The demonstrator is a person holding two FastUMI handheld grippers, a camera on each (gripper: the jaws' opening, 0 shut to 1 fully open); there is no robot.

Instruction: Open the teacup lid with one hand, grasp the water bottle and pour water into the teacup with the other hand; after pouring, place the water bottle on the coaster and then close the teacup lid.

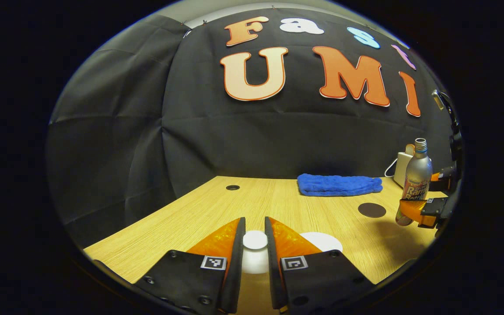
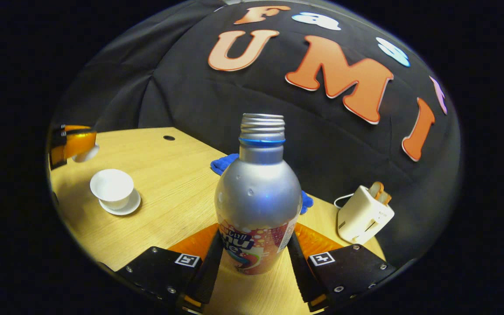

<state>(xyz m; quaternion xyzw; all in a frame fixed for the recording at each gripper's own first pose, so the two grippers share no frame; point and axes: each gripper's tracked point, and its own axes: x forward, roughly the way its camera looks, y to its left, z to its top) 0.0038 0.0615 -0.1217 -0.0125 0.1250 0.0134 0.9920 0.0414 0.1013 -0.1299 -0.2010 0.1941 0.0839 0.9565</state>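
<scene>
The right gripper (image 2: 255,258) is clamped on the lower body of the silver aluminium water bottle (image 2: 257,205), both fingers pressed against its printed label band, the bottle upright and uncapped. In the left gripper view that bottle hangs clear above the wooden table (image 1: 217,205), so the step in hand looks like carrying it over to pour. To do it well, I would keep the bottle upright until its threaded mouth is above the small white porcelain teacup (image 2: 112,187), then tilt slowly, since the cup is shallow and narrow.

The left gripper (image 1: 255,245) is nearly closed on the knob of the white teacup lid (image 1: 255,240), holding it off the cup; it should stay out of the pouring path. The cup stands open on its white saucer (image 2: 123,205), left of the bottle and nearer the lid. Whether it holds water I cannot tell, nor how full the opaque bottle is.

Beyond the bottle lie the dark round coaster (image 1: 372,210), the blue folded towel (image 1: 339,184) and a cream toaster (image 2: 364,215).
</scene>
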